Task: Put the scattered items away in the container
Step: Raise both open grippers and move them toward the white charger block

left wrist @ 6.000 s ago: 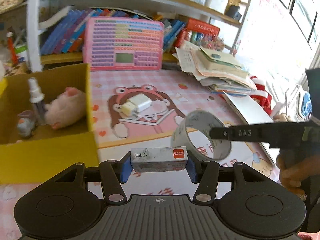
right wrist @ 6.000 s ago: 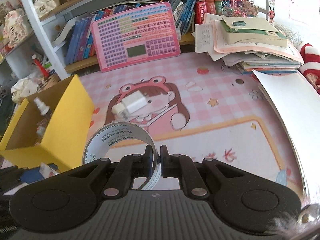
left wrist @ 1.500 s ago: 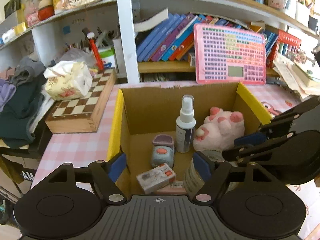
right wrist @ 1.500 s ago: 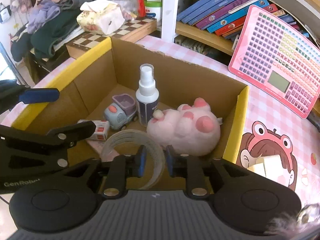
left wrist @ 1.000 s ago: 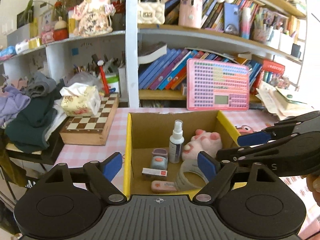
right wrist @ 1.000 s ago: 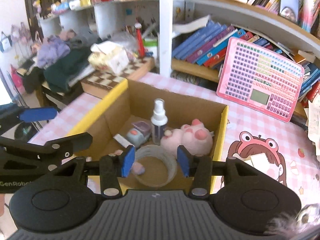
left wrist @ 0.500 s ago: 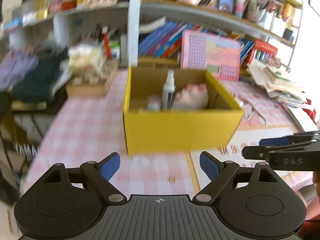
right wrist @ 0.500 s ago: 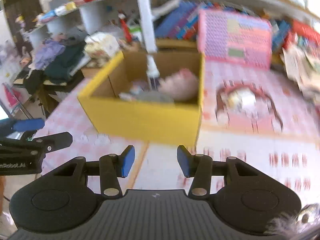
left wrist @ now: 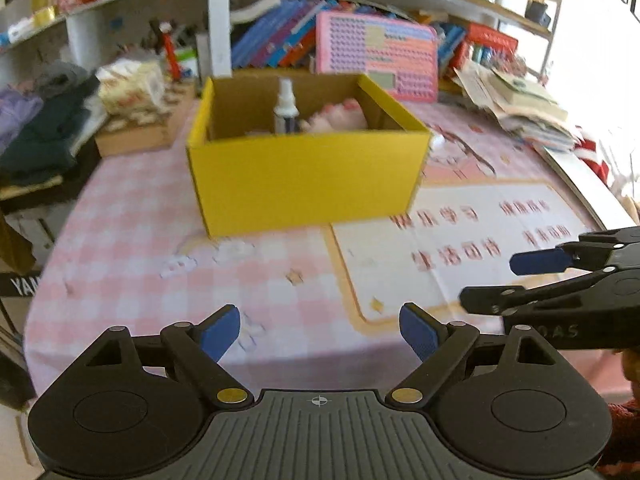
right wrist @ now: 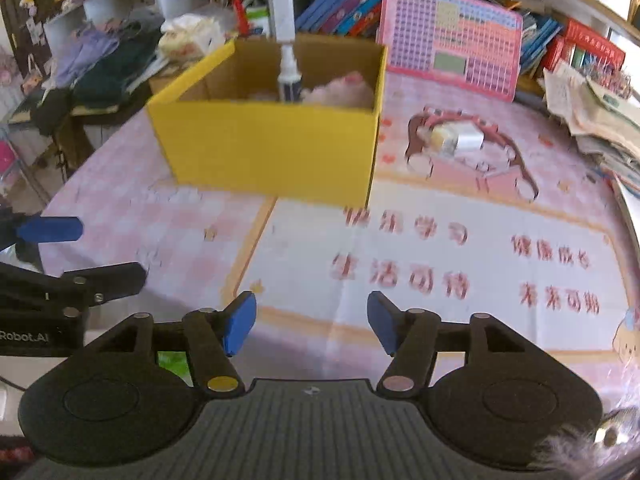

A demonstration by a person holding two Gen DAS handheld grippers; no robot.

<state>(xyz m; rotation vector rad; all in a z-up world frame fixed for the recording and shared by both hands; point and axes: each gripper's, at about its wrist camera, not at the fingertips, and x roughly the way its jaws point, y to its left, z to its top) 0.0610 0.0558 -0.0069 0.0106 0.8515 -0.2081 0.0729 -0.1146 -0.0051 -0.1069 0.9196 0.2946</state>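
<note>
Both grippers have drawn back from the yellow cardboard box [left wrist: 308,176] since the frames a moment ago, when they hung right over its open top; now the box stands well ahead of them on the pink checked tablecloth [left wrist: 132,240]. The left gripper [left wrist: 320,330] is empty, its blue-padded fingers spread wide above the cloth, and the right gripper [right wrist: 312,322] is likewise spread and empty, above a pale printed mat [right wrist: 460,264] with red characters. The tape roll and small carton they carried six seconds ago are no longer in their fingers and cannot be made out from this low angle. Over the box's brown corrugated inner walls only the white-capped spray bottle [right wrist: 289,76] and the fuzzy pink plush toy [right wrist: 340,90] show. The right wrist view alone shows a white charger block [right wrist: 456,138] lying on the cartoon frog-hooded figure printed on the mat, right of the box and well apart from it; in the left view that spot is mostly hidden behind the box corner. A pink toy keyboard [right wrist: 452,52] leans against the shelf of books [left wrist: 272,40] behind. Each view catches the other gripper at its edge. The left view is blurred.
</note>
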